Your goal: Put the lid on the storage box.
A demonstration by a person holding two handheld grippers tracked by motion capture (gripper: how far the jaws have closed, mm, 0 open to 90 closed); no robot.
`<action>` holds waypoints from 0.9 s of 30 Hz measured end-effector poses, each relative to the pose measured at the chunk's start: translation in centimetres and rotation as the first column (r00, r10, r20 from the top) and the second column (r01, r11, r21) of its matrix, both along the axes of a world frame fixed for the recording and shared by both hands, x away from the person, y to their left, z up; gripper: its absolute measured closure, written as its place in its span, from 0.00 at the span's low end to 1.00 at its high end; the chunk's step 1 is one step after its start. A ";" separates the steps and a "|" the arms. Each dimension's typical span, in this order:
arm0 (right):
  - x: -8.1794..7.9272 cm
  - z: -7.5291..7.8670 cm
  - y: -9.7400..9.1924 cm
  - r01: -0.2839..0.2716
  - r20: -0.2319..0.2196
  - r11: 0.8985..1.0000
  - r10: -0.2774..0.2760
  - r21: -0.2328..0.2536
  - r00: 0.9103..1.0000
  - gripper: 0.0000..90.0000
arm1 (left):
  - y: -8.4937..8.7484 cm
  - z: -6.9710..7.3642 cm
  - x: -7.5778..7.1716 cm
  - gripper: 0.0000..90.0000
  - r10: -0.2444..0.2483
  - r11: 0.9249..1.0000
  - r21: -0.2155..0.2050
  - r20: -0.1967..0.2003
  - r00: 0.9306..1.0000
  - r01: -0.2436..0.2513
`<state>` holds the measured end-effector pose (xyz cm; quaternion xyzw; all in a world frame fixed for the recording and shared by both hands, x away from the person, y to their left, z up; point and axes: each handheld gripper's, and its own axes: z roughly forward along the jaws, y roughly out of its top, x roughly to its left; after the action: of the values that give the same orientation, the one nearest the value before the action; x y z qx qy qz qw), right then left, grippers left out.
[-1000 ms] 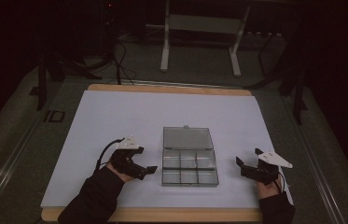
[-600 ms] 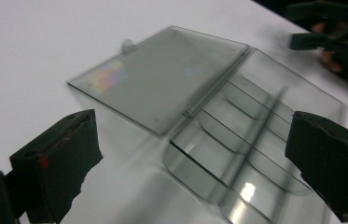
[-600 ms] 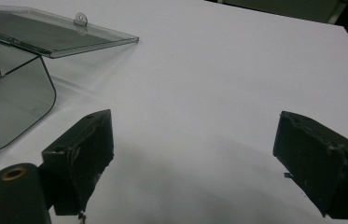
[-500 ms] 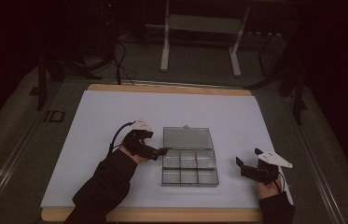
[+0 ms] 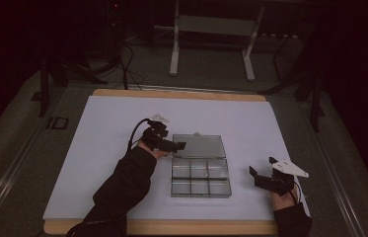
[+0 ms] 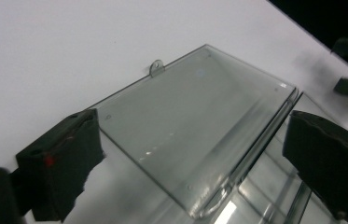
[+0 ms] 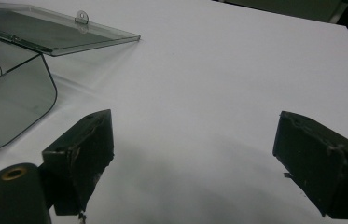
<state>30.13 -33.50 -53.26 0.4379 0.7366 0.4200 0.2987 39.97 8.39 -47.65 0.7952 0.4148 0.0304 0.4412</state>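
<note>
Clear compartment box lies open on the white table, both grippers released.

The left gripper (image 5: 179, 145) hovers at the near-left corner of the flipped-back lid (image 6: 195, 130), its jaws spread wide and holding nothing; between them and just ahead lies the lid's flat pane, its small latch tab (image 6: 156, 68) at the far edge, with the box hinge running toward the right jaw. The compartment box (image 5: 201, 177), six cells in two rows, sits on the white sheet (image 5: 97, 143). The right gripper (image 5: 260, 174) rests well apart off the box's right side, jaws parted over bare sheet; the box's rounded corner (image 7: 13, 102) lies beyond its left jaw.
</note>
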 end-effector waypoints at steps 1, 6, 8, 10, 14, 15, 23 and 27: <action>0.0 0.0 0.0 0.000 0.000 1.000 0.000 0.000 1.000 0.13 | 0.0 -0.1 0.3 0.07 0.004 1.000 -0.001 -0.007 1.000 -0.004; 0.0 0.0 0.0 -0.001 0.000 1.000 0.001 0.000 1.000 0.13 | 0.0 -1.2 1.2 0.09 0.026 0.999 -0.030 -0.062 0.998 -0.028; 0.0 0.0 0.0 -0.001 0.000 1.000 0.001 0.005 1.000 0.13 | -0.1 -1.7 1.3 0.12 0.040 0.999 -0.032 -0.083 0.996 -0.043; 0.0 0.0 -0.1 -0.001 -0.001 1.000 0.001 0.006 1.000 0.13 | -0.2 -2.0 1.2 0.15 0.038 0.999 -0.029 -0.100 0.994 -0.041; 0.0 0.0 0.0 -0.002 -0.001 1.000 0.002 0.001 1.000 0.13 | -0.2 -2.8 1.0 0.17 0.039 0.999 -0.024 -0.136 0.990 -0.043; 0.0 0.0 0.0 -0.002 -0.001 1.000 0.002 0.001 1.000 0.13 | -0.2 -2.9 0.9 0.18 0.041 0.999 -0.020 -0.144 0.989 -0.044; 0.0 0.0 0.0 -0.002 -0.001 1.000 0.002 -0.001 1.000 0.14 | 0.0 -4.4 0.8 0.24 0.032 0.997 -0.065 -0.183 0.983 -0.045; 0.0 0.0 0.0 -0.005 0.000 1.000 0.005 0.000 1.000 0.14 | -0.2 -5.3 0.8 0.27 0.023 0.997 -0.073 -0.207 0.978 -0.038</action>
<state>30.13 -33.50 -53.27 0.4363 0.7377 0.4206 0.2976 40.74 8.16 -52.95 0.7702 0.4712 -0.0611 0.4255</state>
